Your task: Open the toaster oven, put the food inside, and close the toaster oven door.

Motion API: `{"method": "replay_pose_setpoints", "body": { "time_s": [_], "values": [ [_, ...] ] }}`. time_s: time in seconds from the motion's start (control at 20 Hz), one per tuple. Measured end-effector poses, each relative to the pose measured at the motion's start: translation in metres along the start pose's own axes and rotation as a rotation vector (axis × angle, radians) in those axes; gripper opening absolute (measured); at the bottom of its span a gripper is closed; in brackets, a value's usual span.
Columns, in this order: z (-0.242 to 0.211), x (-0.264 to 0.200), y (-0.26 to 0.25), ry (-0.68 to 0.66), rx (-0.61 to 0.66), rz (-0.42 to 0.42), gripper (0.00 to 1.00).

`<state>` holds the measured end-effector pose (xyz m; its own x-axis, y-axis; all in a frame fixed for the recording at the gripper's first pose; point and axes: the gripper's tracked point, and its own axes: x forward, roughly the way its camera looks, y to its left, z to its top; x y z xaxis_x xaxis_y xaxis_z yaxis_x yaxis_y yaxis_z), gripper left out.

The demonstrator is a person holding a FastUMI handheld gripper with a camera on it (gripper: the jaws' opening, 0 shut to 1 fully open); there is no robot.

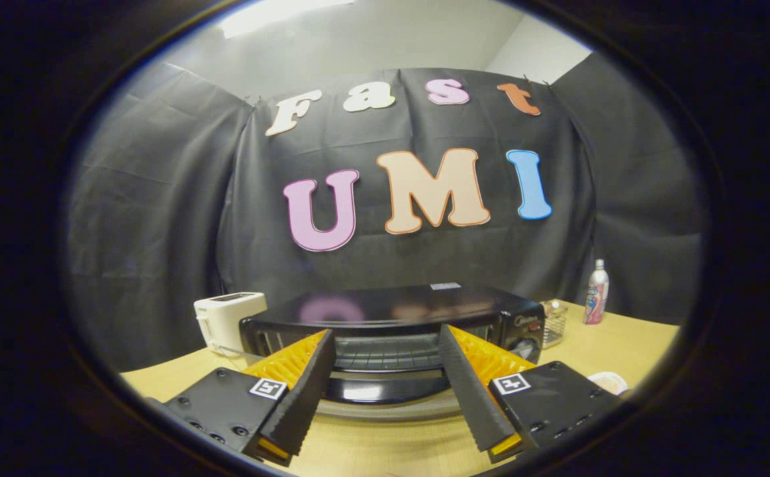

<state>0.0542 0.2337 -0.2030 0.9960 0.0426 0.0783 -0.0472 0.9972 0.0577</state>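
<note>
A black toaster oven point(424, 301) stands on the wooden table just beyond my fingers. Its door point(385, 391) looks folded down toward me, and the wire rack point(385, 352) inside shows between the fingers. My gripper point(385, 334) is open, with one finger on each side of the oven's mouth and nothing held. A pale round item point(608, 382), possibly the food on a dish, lies on the table to the right, partly hidden behind the right finger's mount.
A white toaster point(226, 318) sits left of the oven. To its right stand a small glass jar point(555, 321) and, further back, a white and pink bottle point(596, 291). The tabletop point(385, 444) runs under my fingers.
</note>
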Motion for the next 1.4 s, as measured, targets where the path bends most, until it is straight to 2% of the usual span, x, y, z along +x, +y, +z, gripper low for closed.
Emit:
{"method": "replay_pose_setpoints", "body": {
  "time_s": [0.3,0.55,0.95,1.25,1.4],
  "values": [
    [-0.034,-0.047,-0.004,0.127,0.001,0.022,0.97],
    [-0.048,-0.059,-0.007,0.166,0.011,0.037,0.97],
    [-0.091,-0.077,-0.013,0.334,0.006,0.054,0.95],
    [-0.141,-0.077,-0.023,0.502,0.128,0.054,0.95],
    [-0.137,-0.072,-0.028,0.461,0.159,0.057,0.94]
  ]
}}
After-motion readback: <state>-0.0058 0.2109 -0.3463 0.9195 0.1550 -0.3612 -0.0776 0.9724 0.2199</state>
